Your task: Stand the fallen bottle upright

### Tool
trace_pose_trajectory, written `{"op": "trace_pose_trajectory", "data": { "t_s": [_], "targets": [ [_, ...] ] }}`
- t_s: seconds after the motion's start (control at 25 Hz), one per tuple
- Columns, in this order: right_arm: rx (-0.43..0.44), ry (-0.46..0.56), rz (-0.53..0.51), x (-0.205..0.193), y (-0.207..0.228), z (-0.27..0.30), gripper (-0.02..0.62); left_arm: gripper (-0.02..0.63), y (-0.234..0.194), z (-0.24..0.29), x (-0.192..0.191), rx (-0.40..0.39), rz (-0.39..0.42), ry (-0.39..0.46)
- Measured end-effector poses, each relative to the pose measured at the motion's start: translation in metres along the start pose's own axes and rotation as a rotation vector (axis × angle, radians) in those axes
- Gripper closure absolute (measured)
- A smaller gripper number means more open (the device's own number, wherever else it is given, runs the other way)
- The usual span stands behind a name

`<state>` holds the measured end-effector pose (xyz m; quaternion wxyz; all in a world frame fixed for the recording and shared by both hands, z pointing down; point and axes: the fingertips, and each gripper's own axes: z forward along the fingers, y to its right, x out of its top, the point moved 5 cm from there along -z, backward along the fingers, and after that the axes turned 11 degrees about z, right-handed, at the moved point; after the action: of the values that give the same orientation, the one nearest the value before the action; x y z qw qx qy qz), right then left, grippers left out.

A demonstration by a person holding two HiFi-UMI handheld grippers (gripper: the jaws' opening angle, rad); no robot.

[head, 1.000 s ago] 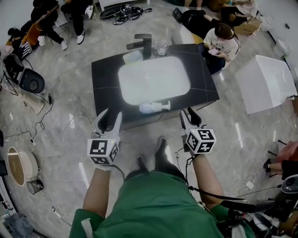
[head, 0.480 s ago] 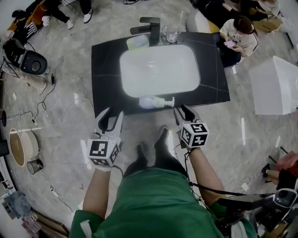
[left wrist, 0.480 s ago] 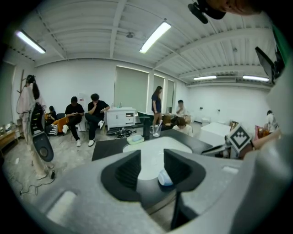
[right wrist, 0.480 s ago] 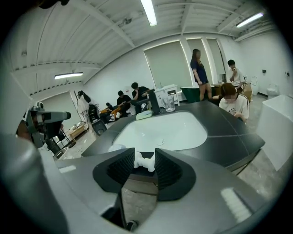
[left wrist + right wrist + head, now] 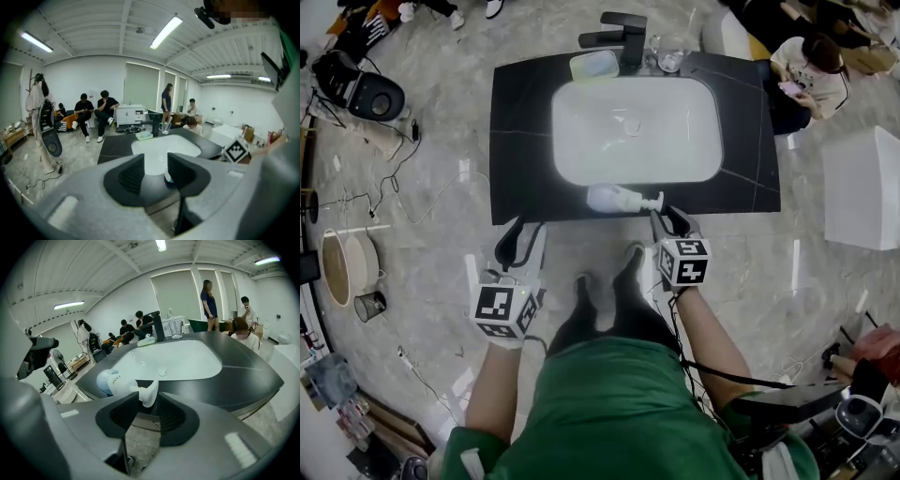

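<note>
Your bottle (image 5: 614, 199) lies on its side at the front edge of the black desk (image 5: 523, 141), just before the white basin (image 5: 637, 131). It is rounded and white with a pale blue tint. Its white pump head (image 5: 149, 391) points toward your right tool (image 5: 669, 219). The small dark print on its side is too small to read. Your right tool's jaws stand wide and have just been closing, the pump head between their tips, no pad pressing on it. Your left tool (image 5: 523, 238) is wide and empty, short of the desk.
</note>
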<state>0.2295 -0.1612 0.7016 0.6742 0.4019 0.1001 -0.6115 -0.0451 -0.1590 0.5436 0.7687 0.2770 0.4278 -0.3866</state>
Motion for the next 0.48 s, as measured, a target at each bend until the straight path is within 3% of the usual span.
{"op": "trace_pose_trajectory", "data": {
  "t_s": [0.48],
  "targets": [
    [0.015,0.007,-0.090,0.018,-0.008,0.001,0.541,0.459,-0.003,0.004,0.015,0.028,-0.002,0.020]
  ]
}}
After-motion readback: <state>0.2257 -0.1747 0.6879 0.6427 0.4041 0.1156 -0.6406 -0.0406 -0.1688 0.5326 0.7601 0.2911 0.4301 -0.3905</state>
